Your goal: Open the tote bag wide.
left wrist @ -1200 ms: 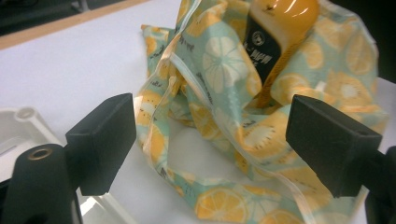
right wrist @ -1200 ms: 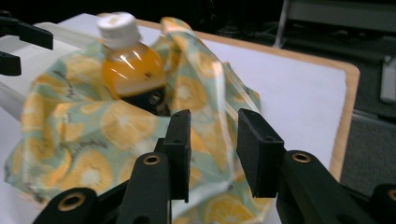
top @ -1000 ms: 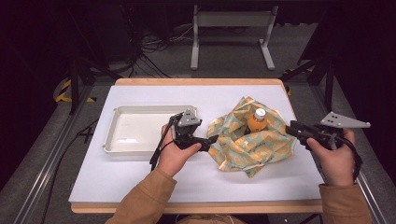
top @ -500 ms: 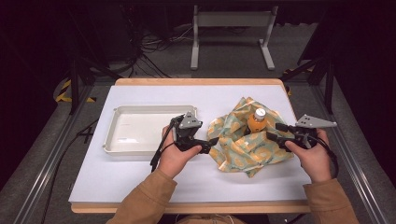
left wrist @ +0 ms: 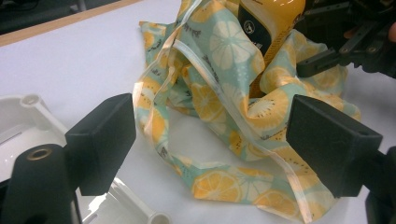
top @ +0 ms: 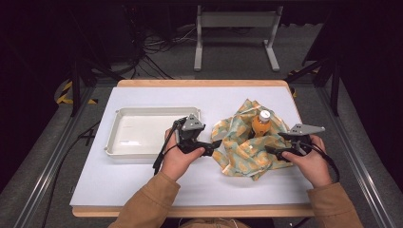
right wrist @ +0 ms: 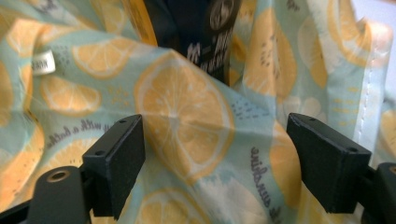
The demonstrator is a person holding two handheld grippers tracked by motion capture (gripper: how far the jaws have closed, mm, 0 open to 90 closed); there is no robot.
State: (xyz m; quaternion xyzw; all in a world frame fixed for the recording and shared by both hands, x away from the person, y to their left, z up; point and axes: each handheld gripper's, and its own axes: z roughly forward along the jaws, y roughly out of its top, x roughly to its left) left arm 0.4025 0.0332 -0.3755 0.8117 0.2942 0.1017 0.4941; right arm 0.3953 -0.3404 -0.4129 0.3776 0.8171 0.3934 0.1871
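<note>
Teal cloth (top: 247,147) with orange-slice print, orange bottle (top: 261,123), white tray (top: 142,134).

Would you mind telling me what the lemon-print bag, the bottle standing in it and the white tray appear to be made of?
Lemon-print bag: seemingly thin coated fabric or plastic sheet with a slight sheen; it crumples in soft folds and has a stitched edge and a small sewn label.
Bottle: probably clear plastic, glossy, with orange contents, a dark label and a white cap.
White tray: likely moulded plastic, smooth, with rounded rim and corners.

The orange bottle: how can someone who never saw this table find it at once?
On the white table, look right of the white tray to the crumpled lemon-print cloth. The orange bottle stands upright in its folds, the only thing with a white cap.
</note>
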